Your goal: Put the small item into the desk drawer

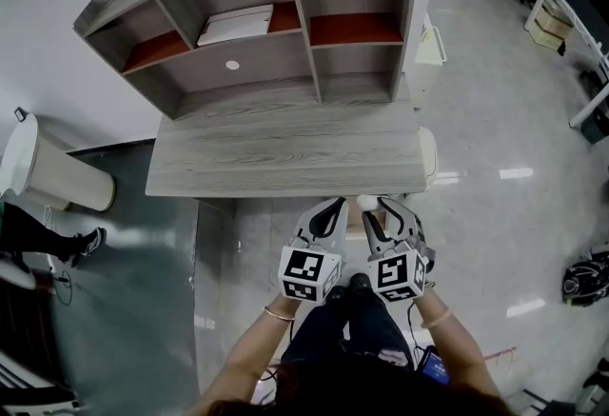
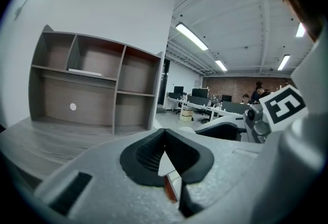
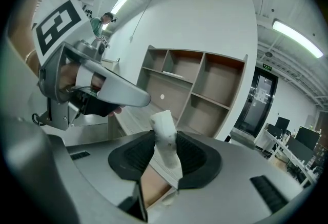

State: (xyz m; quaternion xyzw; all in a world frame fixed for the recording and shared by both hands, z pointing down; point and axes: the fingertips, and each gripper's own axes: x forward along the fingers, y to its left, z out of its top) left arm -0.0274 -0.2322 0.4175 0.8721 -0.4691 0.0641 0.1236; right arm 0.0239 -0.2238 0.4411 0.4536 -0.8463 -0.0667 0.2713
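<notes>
R gripper [image 3: 165,138]: clamped on the small item [image 3: 164,121], both pads pressing its sides. We've got it firm.
L gripper [image 2: 164,133]: tips together, nothing between 'em. That's our free hand.
Item vs tool: it sits right in the R jaws, with its top poking out past the tips.
Long axis: it runs along the jaws, pointing fwd and a bit up, toward the desk [image 1: 285,157].
Look of item: white, stubby, roughly cylindrical and matte, with a few dark specks. Reads soft, paper-ish, prob. light.
Desk vs tools: just ahead of both tips. Its front edge is close in front of R, and L is level alongside.
Drawer: we reckon it's below that front edge, so ahead of and under the R jaws. No clear face or pull in any view.
Tan surface [image 3: 154,187]: directly under the R jaws. It could be the drawer's inside, but we can't tell.
Nearer hand: both abt equal to the edge. R carries, so L prob. works the drawer.
Next, as we judge it: R goes fwd and down, nose-first, and lets go only once it's over the opening.
</notes>
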